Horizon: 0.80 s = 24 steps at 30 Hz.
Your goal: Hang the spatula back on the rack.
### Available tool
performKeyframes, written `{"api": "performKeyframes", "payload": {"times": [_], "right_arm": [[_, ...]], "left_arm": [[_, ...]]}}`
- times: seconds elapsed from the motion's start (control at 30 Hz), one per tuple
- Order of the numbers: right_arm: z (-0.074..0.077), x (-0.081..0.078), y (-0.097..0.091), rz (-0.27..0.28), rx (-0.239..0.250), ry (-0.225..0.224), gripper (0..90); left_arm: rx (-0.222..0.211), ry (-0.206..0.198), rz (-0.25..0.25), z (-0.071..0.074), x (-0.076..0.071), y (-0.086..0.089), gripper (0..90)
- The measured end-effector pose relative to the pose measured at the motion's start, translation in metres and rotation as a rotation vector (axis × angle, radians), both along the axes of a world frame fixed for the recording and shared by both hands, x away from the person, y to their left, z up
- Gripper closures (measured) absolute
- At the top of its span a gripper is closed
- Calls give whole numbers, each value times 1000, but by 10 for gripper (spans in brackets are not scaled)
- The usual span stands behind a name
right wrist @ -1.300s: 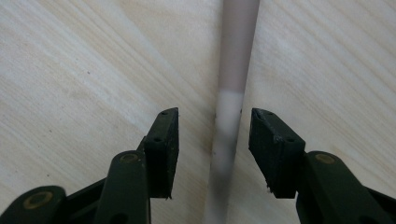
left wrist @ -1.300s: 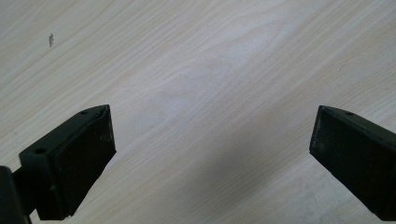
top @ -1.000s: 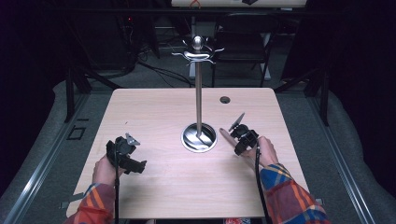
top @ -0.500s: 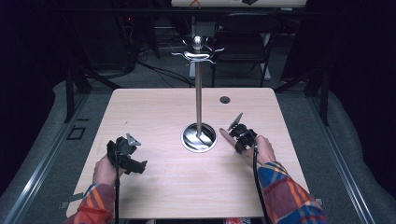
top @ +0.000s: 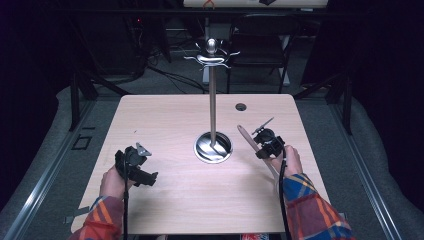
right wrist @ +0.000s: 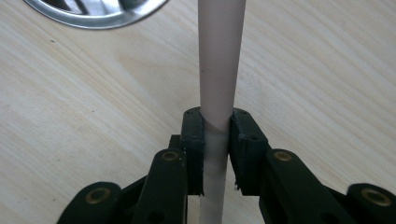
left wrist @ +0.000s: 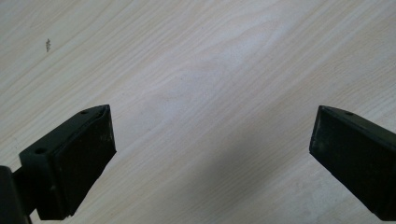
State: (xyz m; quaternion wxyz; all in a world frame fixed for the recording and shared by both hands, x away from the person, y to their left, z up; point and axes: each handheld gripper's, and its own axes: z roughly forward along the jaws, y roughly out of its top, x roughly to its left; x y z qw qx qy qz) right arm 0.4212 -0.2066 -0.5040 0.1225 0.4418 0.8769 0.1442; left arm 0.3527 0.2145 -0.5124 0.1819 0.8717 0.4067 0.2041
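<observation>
Your right gripper [right wrist: 215, 135] had just been closing, and its own view showed both pads clamped on a pale wooden handle [right wrist: 219, 70] that ran straight up between them, with the rim of the steel base [right wrist: 93, 14] at the top edge. The high view added what that close look could not: the handle [top: 248, 140] slanted away from your right gripper [top: 267, 145] toward the stand's post [top: 213, 100], just right of the round base [top: 213, 148], which sat mid-table. Your left gripper [left wrist: 210, 154] stood spread wide over bare wood, pinching nothing; from above it [top: 134, 164] sat near the table's [top: 165, 115] left front, well apart from the stand. Open tabletop lay all around it. The table's right edge ran near your right hand [top: 288, 159], and a small dark hole [top: 241, 107] sat behind the stand.
</observation>
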Motion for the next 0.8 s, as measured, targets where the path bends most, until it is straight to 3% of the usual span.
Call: {"api": "performKeyframes", "payload": {"times": [0.13,0.17,0.23,0.3,0.4,0.43,0.47,0.6,0.8], "right_arm": [[9,-8,-1,4,42,-33,768],[14,-11,-2,1,75,-53,768],[17,-12,-3,-2,76,-60,768],[23,-16,-4,0,109,-78,768],[32,-22,-5,10,140,-132,769],[39,-27,-6,15,168,-177,769],[39,-27,-6,15,168,-177,769],[53,-37,-8,18,221,-246,769],[60,-44,-12,27,273,-256,768]], "left_arm": [[-2,0,-1,0,0,0,0],[-2,1,-2,0,0,0,0],[-1,1,-3,0,0,0,0],[-5,1,-5,0,0,0,0],[-7,2,-9,0,0,0,0],[-7,3,-10,0,0,0,0],[-7,3,-10,0,0,-1,0],[-7,2,-11,0,0,-1,0],[-4,5,-18,-1,1,-2,0]]}}
